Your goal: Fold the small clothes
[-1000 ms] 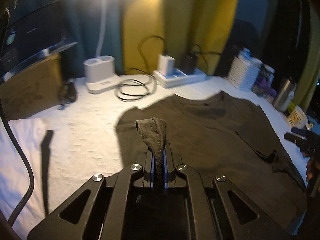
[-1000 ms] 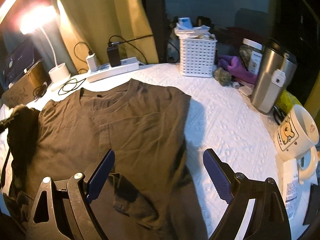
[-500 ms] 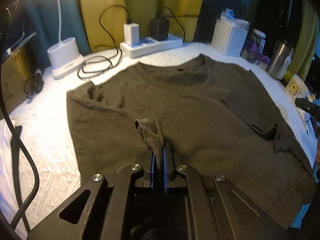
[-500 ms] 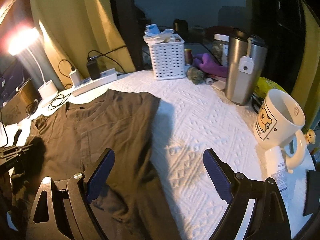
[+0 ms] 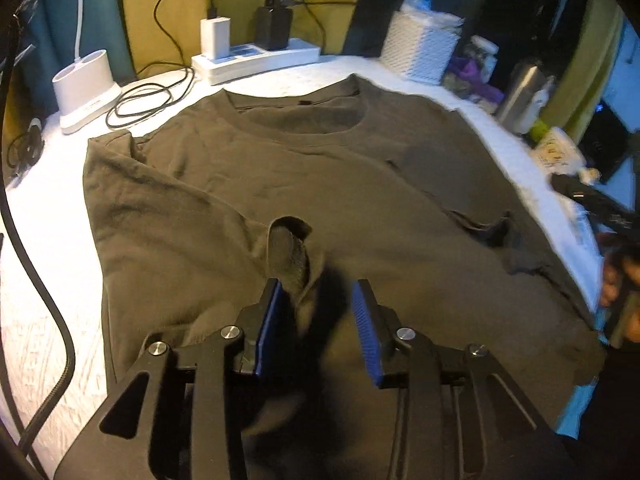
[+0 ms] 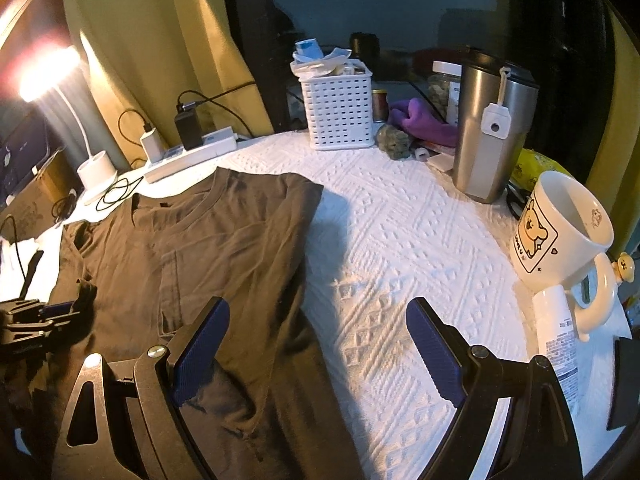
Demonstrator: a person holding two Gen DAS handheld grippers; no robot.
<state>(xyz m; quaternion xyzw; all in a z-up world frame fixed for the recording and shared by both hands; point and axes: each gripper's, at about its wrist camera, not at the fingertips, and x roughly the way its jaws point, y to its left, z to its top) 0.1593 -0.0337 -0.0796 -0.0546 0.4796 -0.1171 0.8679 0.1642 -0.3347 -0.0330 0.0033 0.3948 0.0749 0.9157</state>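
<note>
Dark olive shirt (image 5: pixel 280 184) lies flat, front up, on the white textured surface (image 6: pixel 400 248), collar toward the power strip (image 5: pixel 256 60). Its right side is folded in, with a straight edge running down the middle of the surface in the right wrist view. Left hand-held gripper (image 5: pixel 318 304) is spread over the lower shirt; a raised loop of fabric (image 5: pixel 290 252) stands just ahead of the left finger, touching its blue pad (image 5: pixel 272 312), not clamped. Right hand-held gripper (image 6: pixel 318 344) is spread wide, left finger over the shirt's folded edge, right finger over bare surface, nothing between them. White basket (image 6: pixel 338 114), steel tumbler (image 6: pixel 490 132) and bear mug (image 6: pixel 560 232) sit along the far and right edge, well apart from the shirt. Lamp base (image 5: pixel 86 88) and coiled black cable (image 5: pixel 148 100) sit near the left shoulder of the shirt.
</note>
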